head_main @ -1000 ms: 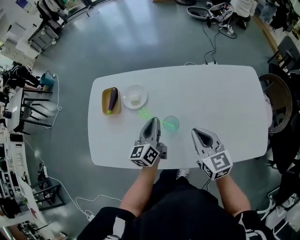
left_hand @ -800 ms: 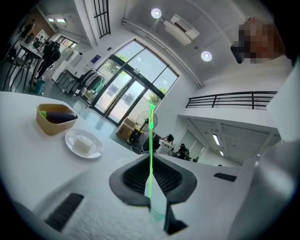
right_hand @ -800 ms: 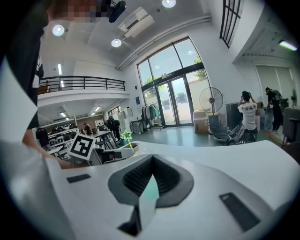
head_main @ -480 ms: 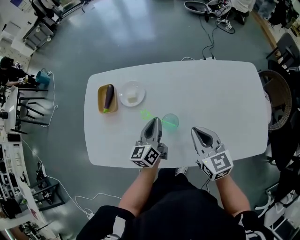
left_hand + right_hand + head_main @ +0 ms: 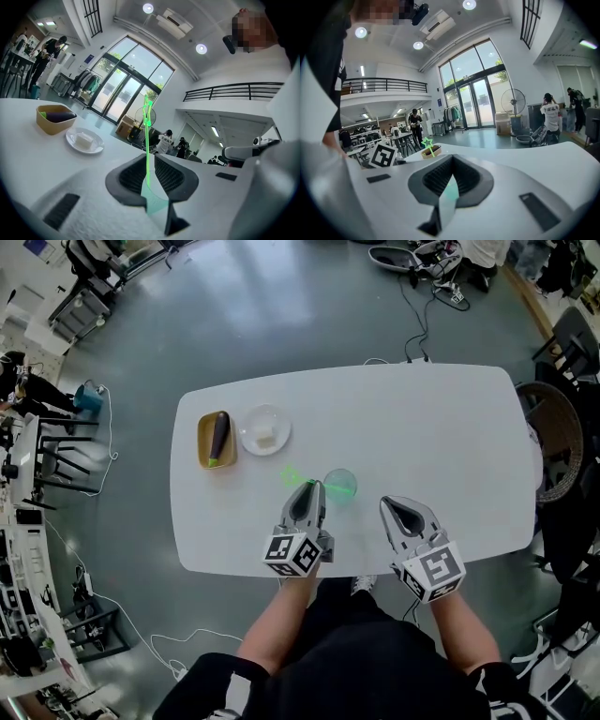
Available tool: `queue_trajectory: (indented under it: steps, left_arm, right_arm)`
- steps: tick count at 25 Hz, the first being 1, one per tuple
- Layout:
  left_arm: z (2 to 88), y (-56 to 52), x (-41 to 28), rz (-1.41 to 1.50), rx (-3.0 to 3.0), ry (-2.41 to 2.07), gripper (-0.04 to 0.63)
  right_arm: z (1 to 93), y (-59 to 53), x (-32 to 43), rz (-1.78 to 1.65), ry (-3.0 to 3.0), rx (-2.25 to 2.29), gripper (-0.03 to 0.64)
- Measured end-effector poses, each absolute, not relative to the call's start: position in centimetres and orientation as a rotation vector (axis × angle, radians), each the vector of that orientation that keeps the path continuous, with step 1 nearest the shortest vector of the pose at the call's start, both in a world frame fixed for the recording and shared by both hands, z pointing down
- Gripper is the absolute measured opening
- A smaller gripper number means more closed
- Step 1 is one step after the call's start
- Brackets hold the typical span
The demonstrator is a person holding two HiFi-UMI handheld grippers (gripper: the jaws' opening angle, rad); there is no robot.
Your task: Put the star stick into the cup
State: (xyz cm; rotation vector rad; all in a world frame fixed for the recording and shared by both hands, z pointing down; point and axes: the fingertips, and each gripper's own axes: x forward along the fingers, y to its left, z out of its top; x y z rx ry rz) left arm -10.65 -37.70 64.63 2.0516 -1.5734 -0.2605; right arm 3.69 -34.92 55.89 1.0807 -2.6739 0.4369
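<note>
On my white desk [image 5: 422, 427], at the left, a purple eggplant [image 5: 218, 437] lies in a yellow tray [image 5: 202, 440]; just beside it, a white block [image 5: 265, 435] sits on a round plate [image 5: 248, 427].

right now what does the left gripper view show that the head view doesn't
Only the left gripper view: the left gripper, jaws closed on the thin translucent green star stick. Only the head view: the round translucent green cup on the white table, and the right gripper. Both: that stick, the yellow tray holding a purple eggplant, and the white plate with a white block.
</note>
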Motion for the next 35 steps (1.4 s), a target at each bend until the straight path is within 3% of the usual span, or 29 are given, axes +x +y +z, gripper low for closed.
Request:
queue_trajectory:
  steps: [12,25,35]
  left_arm:
    - [64.3,-35.7,-11.8,-0.231,2.014,-1.59,0.08]
    - [56.4,-31.4,-10.3,-0.182,2.244,-1.681,0.075]
    - [48.7,-28.7,-11.6,-0.152,2.393,-1.86,0.011]
  right_arm:
    - [53.4,-33.7,2.3,0.389,-2.745,1.016,0.006]
    - [50.7,-31.6,0.7,0.339,-2.838,0.974,0.006]
    - [47.9,-29.9,-0.1,0.253,-2.891,0.989,0.006]
